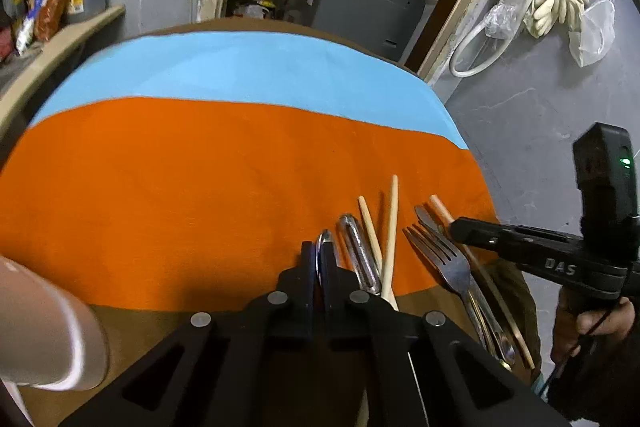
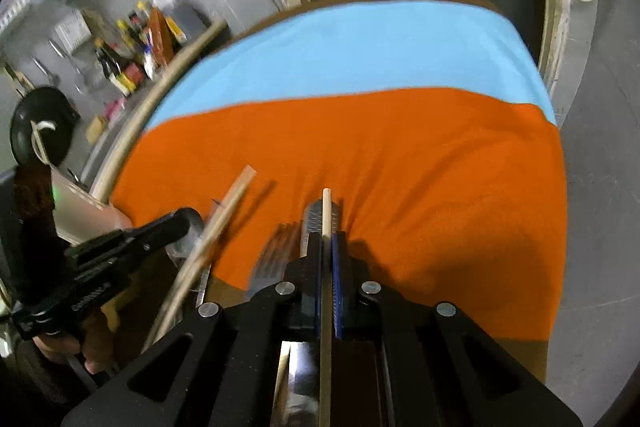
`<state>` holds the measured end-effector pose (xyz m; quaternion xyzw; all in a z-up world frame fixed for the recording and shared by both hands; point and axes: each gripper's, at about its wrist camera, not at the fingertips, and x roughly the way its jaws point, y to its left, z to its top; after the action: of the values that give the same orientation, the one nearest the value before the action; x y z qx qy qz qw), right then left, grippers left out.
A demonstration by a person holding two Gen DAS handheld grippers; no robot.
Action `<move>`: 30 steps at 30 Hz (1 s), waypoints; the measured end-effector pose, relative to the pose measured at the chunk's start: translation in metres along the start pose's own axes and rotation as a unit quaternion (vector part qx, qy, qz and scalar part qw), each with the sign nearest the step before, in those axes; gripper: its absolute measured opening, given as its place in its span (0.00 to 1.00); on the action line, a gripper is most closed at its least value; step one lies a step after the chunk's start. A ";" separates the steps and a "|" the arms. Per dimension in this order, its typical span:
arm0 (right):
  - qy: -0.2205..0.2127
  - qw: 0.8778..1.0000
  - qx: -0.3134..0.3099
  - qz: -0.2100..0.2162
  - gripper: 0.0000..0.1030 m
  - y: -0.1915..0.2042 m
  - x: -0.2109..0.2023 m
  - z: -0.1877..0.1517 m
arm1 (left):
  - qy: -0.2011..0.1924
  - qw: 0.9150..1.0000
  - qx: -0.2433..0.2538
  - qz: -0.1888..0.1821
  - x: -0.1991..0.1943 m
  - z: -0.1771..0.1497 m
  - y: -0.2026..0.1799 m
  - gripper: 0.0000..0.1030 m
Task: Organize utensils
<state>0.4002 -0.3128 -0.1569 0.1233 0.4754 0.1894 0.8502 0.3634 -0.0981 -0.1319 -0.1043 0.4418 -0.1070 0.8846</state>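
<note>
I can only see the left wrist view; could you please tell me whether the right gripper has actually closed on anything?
Observer: Yes. In the right wrist view the right gripper is shut on a single wooden chopstick.
Operator: Thank you. Is it sitting crooked in the grip?
Observer: No. It runs straight along the line of the fingers, pinched between the blue pads.
Operator: And is it gripped right at its end?
Observer: No. Its tip reaches past the fingertips over the orange cloth, and the rest runs back under the gripper body.
</note>
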 end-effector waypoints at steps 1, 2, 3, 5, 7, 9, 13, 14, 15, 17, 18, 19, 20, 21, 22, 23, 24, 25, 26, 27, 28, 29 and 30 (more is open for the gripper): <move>-0.018 1.000 0.004 0.005 0.04 0.003 -0.008 -0.002 | -0.006 1.000 0.001 0.005 -0.007 0.000 -0.001 0.03; -0.035 0.999 0.007 0.009 0.04 0.006 -0.016 -0.004 | -0.015 1.000 0.002 0.009 -0.014 0.001 -0.002 0.03; -0.052 0.999 0.009 0.012 0.04 0.011 -0.024 -0.006 | -0.024 1.000 0.004 0.014 -0.021 0.002 -0.003 0.03; -0.081 0.997 0.009 0.016 0.04 0.018 -0.036 -0.007 | -0.041 0.999 0.005 0.021 -0.035 0.002 -0.004 0.03; -0.120 0.993 0.004 0.023 0.04 0.032 -0.052 -0.012 | -0.060 0.998 0.006 0.025 -0.048 0.003 -0.005 0.03; -0.153 0.988 0.000 0.029 0.04 0.043 -0.066 -0.013 | -0.087 0.996 0.008 0.031 -0.066 0.004 -0.007 0.03; -0.202 0.978 -0.008 0.045 0.04 0.067 -0.091 -0.007 | -0.130 0.991 0.010 0.033 -0.098 0.009 -0.007 0.03; -0.211 0.976 -0.011 0.048 0.04 0.069 -0.096 -0.005 | -0.138 0.990 0.011 0.033 -0.105 0.011 -0.007 0.03; -0.225 0.973 -0.016 0.052 0.04 0.080 -0.102 -0.002 | -0.147 0.988 0.013 0.034 -0.113 0.013 -0.007 0.03; -0.248 0.967 -0.021 0.060 0.04 0.094 -0.112 0.003 | -0.163 0.986 0.016 0.034 -0.129 0.020 -0.003 0.03; -0.257 0.964 -0.022 0.063 0.04 0.098 -0.117 0.005 | -0.169 0.985 0.019 0.033 -0.138 0.023 -0.001 0.03; -0.268 0.961 -0.025 0.066 0.04 0.107 -0.122 0.008 | -0.176 0.984 0.020 0.033 -0.147 0.025 0.002 0.03; -0.278 0.958 -0.028 0.070 0.04 0.115 -0.127 0.012 | -0.184 0.982 0.021 0.033 -0.156 0.028 0.006 0.03; -0.284 0.956 -0.031 0.072 0.04 0.122 -0.130 0.014 | -0.191 0.981 0.021 0.033 -0.165 0.030 0.011 0.03; -0.291 0.953 -0.033 0.073 0.04 0.132 -0.132 0.017 | -0.199 0.979 0.021 0.034 -0.176 0.034 0.016 0.02; -0.298 0.951 -0.036 0.075 0.04 0.141 -0.133 0.020 | -0.205 0.978 0.021 0.035 -0.184 0.035 0.021 0.03; -0.307 0.948 -0.039 0.080 0.04 0.153 -0.134 0.025 | -0.211 0.977 0.021 0.037 -0.192 0.038 0.027 0.03; -0.313 0.945 -0.041 0.081 0.04 0.163 -0.133 0.029 | -0.217 0.975 0.020 0.040 -0.203 0.042 0.035 0.03; -0.319 0.943 -0.043 0.084 0.04 0.171 -0.134 0.029 | -0.225 0.973 0.019 0.045 -0.213 0.045 0.044 0.03; -0.327 0.940 -0.045 0.089 0.04 0.184 -0.132 0.034 | -0.233 0.971 0.018 0.051 -0.224 0.048 0.052 0.03; -0.332 0.938 -0.048 0.091 0.04 0.194 -0.130 0.037 | -0.242 0.968 0.016 0.058 -0.233 0.050 0.061 0.02; -0.336 0.936 -0.052 0.093 0.04 0.205 -0.128 0.039 | -0.249 0.966 0.013 0.066 -0.242 0.053 0.070 0.03; -0.341 0.934 -0.056 0.095 0.04 0.216 -0.124 0.042 | -0.255 0.964 0.010 0.071 -0.249 0.054 0.077 0.03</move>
<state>0.3324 -0.1752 0.0433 0.1775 0.1320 0.2420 0.9447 0.2681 0.0505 0.0667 -0.0873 0.2072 -0.0180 0.9742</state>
